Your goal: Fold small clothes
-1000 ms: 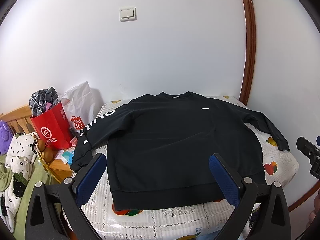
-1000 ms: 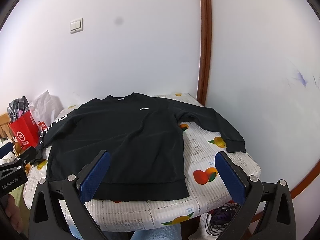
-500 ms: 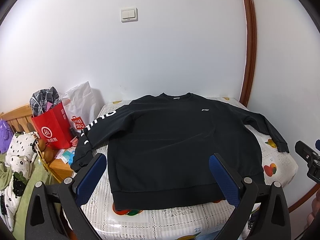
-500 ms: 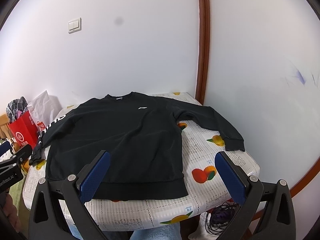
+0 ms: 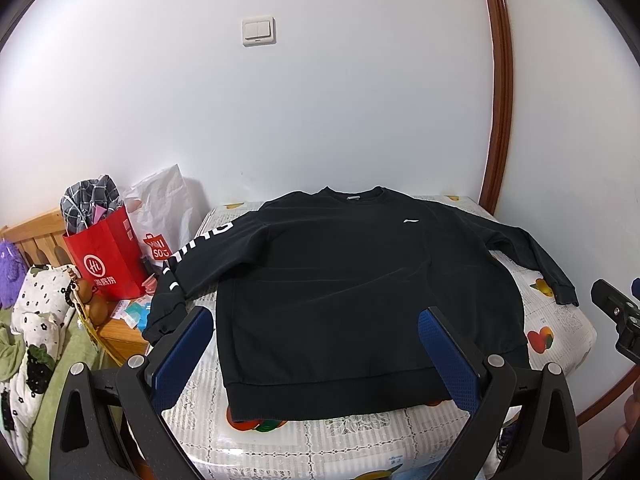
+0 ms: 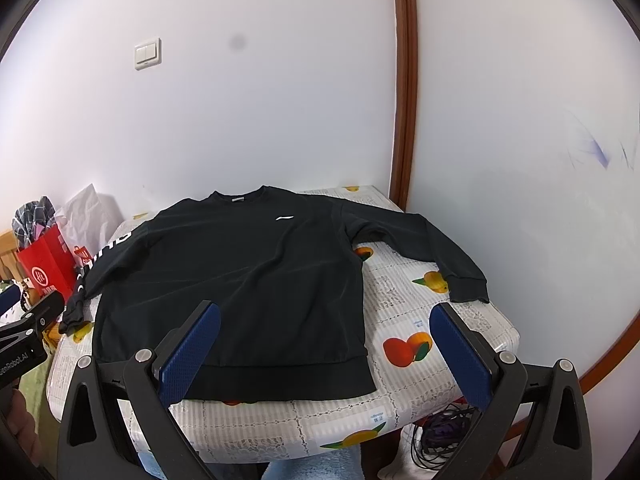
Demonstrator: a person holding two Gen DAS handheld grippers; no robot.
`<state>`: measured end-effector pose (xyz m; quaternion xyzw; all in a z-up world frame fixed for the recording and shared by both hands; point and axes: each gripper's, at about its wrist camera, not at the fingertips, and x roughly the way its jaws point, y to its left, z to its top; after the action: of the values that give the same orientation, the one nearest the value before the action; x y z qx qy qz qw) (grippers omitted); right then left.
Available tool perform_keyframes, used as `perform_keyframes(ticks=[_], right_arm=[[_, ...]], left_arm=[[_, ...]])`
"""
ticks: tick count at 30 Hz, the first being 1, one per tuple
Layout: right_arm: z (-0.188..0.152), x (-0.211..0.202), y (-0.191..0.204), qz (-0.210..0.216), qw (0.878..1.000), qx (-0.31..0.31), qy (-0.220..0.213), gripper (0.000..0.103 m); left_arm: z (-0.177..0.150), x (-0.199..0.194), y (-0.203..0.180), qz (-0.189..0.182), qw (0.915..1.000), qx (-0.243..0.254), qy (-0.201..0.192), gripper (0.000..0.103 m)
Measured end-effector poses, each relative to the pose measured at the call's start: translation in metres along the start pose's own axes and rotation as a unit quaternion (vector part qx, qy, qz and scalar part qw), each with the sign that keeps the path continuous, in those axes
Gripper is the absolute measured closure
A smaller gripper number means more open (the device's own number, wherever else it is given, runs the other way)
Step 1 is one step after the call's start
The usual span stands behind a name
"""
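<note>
A black long-sleeved sweatshirt (image 5: 352, 288) (image 6: 248, 276) lies flat and face up on a small table, collar toward the wall, hem toward me. Its left sleeve (image 5: 188, 268) carries white lettering and hangs over the table's left edge. The plain right sleeve (image 6: 432, 248) stretches across the cloth to the right. My left gripper (image 5: 316, 324) is open, held above and short of the hem, nothing between its blue pads. My right gripper (image 6: 326, 320) is also open and empty, near the hem's right corner. Each gripper shows at the edge of the other's view.
The table (image 6: 460, 344) wears a white cloth printed with fruit and stands in a corner of white walls with a brown wooden trim (image 6: 402, 80). A red paper bag (image 5: 106, 256) and a white bag (image 5: 164, 216) stand to the left. Cables (image 6: 444, 428) lie on the floor.
Both grippers have drifted slightly; the right view shifted a little so the table sits a touch lower and left. The sweatshirt has not moved and both grippers stay open.
</note>
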<state>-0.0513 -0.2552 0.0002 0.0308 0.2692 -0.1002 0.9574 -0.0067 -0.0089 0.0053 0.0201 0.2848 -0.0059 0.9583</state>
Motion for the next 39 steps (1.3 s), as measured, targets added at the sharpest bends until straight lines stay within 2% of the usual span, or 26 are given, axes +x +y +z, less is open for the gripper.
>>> perform_keyframes(ticks=[16, 22, 39], right_arm=[[0.005, 0.0, 0.003, -0.005, 1.0, -0.005, 0.0, 0.0], [0.01, 0.004, 0.009, 0.0, 1.0, -0.009, -0.004, 0.0], [0.024, 0.057, 0.037, 0.023, 0.999, -0.035, 0.022, 0.0]], left_arm=[[0.005, -0.001, 0.001, 0.001, 1.0, -0.002, -0.003, 0.0], [0.013, 0.003, 0.006, -0.01, 0.9999, -0.01, -0.008, 0.0], [0.019, 0.049, 0.022, -0.022, 0.9994, -0.022, 0.012, 0.0]])
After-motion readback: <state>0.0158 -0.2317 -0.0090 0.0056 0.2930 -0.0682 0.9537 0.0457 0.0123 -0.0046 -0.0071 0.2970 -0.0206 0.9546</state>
